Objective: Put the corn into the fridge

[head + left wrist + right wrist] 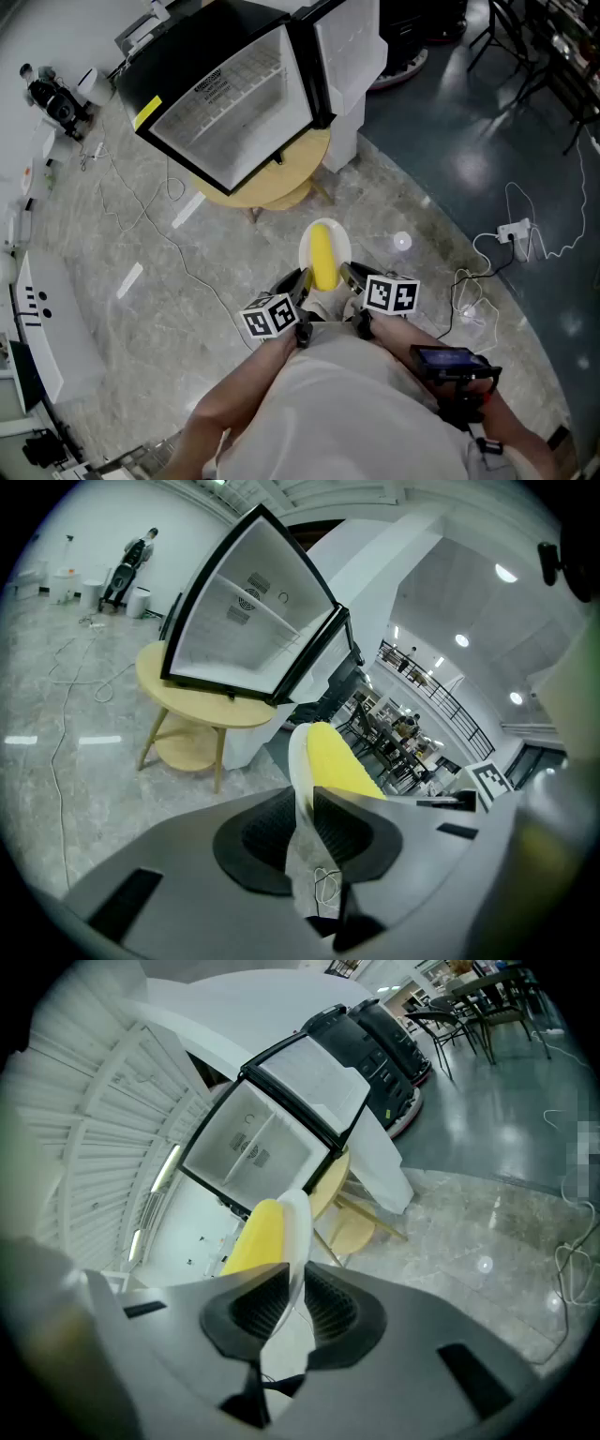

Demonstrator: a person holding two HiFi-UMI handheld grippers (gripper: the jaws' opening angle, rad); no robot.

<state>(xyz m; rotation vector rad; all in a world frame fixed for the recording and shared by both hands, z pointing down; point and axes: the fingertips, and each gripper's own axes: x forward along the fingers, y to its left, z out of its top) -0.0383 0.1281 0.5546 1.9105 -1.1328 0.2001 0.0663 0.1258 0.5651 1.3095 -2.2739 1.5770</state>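
A yellow corn cob (322, 255) lies on a small white plate (306, 246) held up in front of me above the floor. My left gripper (298, 283) is shut on the plate's left rim, and my right gripper (350, 275) is shut on its right rim. In the left gripper view the plate's edge (298, 761) runs between the pads with the corn (339, 761) just beyond. The right gripper view shows the same grip on the plate (298, 1227) beside the corn (255, 1237). Ahead, the black mini fridge (234, 103) stands with its door open and its white shelves bare.
The fridge sits on a round yellow table (281, 187) with a lower shelf. Cables trail over the grey floor, and a power strip (514, 230) lies at the right. A white counter (47, 319) runs along the left. A person (136, 555) stands far off.
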